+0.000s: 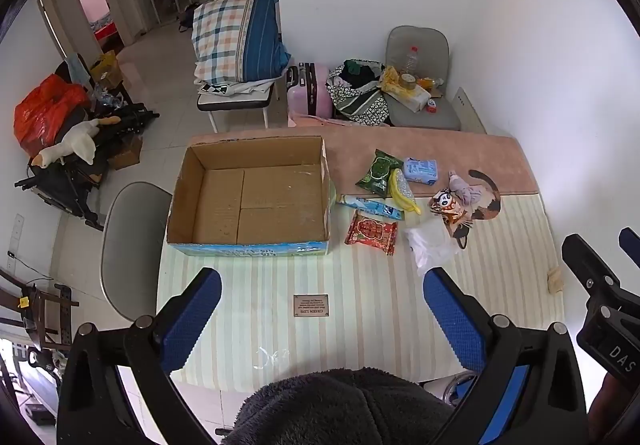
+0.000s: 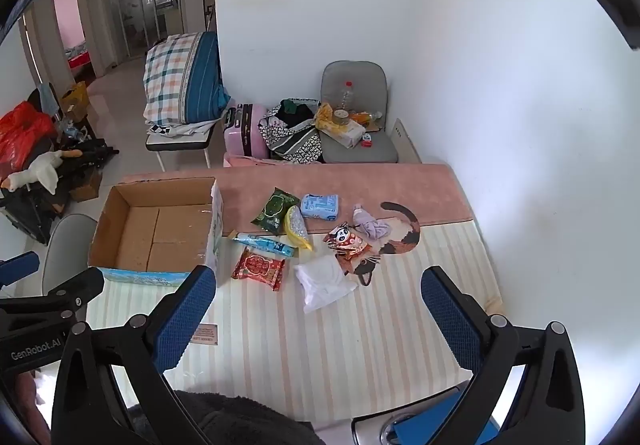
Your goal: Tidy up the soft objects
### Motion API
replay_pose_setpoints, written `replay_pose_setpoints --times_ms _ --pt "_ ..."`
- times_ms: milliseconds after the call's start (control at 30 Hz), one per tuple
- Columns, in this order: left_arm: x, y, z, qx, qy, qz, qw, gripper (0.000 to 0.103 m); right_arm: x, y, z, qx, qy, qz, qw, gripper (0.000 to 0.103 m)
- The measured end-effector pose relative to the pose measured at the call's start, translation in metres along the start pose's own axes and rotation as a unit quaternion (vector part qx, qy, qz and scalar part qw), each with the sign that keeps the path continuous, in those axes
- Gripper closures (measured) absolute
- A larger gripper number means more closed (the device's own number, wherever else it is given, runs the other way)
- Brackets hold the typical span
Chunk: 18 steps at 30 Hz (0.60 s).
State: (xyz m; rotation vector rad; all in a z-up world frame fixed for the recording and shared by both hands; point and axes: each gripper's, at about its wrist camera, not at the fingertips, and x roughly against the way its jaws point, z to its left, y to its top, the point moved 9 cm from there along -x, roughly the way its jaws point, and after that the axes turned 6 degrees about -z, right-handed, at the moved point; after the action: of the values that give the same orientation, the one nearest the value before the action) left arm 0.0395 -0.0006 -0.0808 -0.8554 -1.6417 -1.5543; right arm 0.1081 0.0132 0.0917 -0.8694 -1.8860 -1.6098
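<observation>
An empty cardboard box [image 1: 256, 201] [image 2: 156, 229] stands on the left of the striped table mat [image 1: 360, 309] [image 2: 360, 333]. To its right lie several soft items: a green packet [image 1: 378, 173] [image 2: 276, 209], a blue tissue pack [image 1: 420, 170] [image 2: 319, 206], a yellow pouch [image 1: 403, 191] [image 2: 297, 228], a blue tube [image 1: 374, 206] [image 2: 264, 244], a red snack bag [image 1: 371, 232] [image 2: 259, 267], a white bag [image 1: 430, 245] [image 2: 325, 282], a panda packet [image 1: 445, 204] [image 2: 346, 239] and a lilac cloth [image 1: 464, 189] [image 2: 370, 225]. My left gripper [image 1: 322, 285] and right gripper [image 2: 318, 287] hang open above the near table, holding nothing.
A cat picture [image 2: 396, 241] is printed on the mat. A grey chair [image 1: 128, 245] stands left of the table. Behind the table are a chair with clutter [image 1: 420, 85], a pink suitcase [image 1: 308, 89] and folded bedding [image 1: 236, 41]. A dark fleece sleeve [image 1: 340, 409] fills the bottom edge.
</observation>
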Motion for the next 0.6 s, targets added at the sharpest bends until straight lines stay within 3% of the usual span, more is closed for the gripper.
replay_pose_setpoints --times_ms 600 --pt "0.0067 0.003 -0.0023 -0.002 -0.001 -0.012 0.9999 0.0 0.0059 0.0006 -0.0001 -0.001 -0.002 -0.006 1.0 0.0"
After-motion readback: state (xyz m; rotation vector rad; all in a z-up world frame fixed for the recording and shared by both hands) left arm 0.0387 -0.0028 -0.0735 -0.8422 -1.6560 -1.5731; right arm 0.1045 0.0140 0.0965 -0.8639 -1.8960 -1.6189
